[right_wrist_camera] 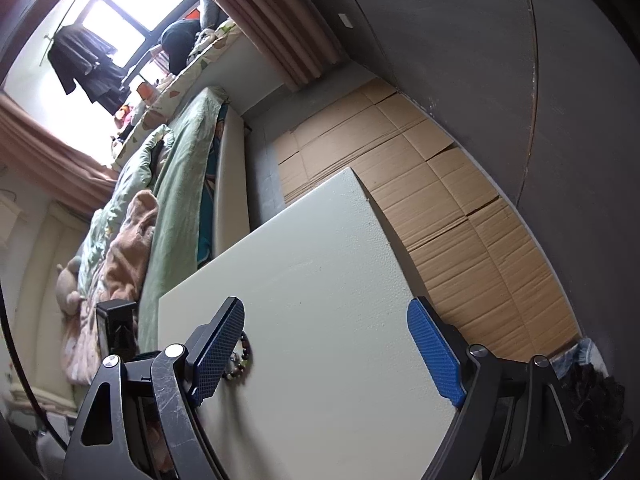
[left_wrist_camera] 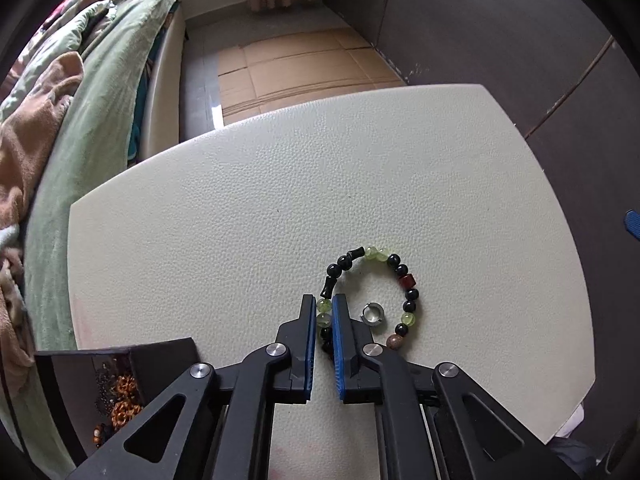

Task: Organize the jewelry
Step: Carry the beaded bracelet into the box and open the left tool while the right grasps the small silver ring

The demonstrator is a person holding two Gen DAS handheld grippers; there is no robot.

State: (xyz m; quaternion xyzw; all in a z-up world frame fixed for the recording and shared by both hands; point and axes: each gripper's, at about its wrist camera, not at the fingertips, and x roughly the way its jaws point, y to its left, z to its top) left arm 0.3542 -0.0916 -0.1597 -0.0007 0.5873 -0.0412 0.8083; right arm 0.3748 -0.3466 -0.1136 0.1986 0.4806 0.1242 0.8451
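Note:
A bead bracelet (left_wrist_camera: 402, 280) of black, green and brown-red beads lies on the cream table (left_wrist_camera: 280, 200). A small silver ring (left_wrist_camera: 373, 314) lies inside its loop. My left gripper (left_wrist_camera: 323, 310) is closed on the bracelet's left side, with green and black beads between its blue pads. A black jewelry box (left_wrist_camera: 116, 384) with orange and dark pieces stands open at the table's left front. My right gripper (right_wrist_camera: 326, 312) is open and empty above the table; part of the bracelet (right_wrist_camera: 240, 356) shows beside its left finger, and the box (right_wrist_camera: 116, 328) shows at the left.
A bed (left_wrist_camera: 100, 120) with green bedding and a brown blanket runs along the table's left. Flattened cardboard (left_wrist_camera: 304, 64) covers the floor beyond the far edge. A dark wall (left_wrist_camera: 500, 40) stands to the right.

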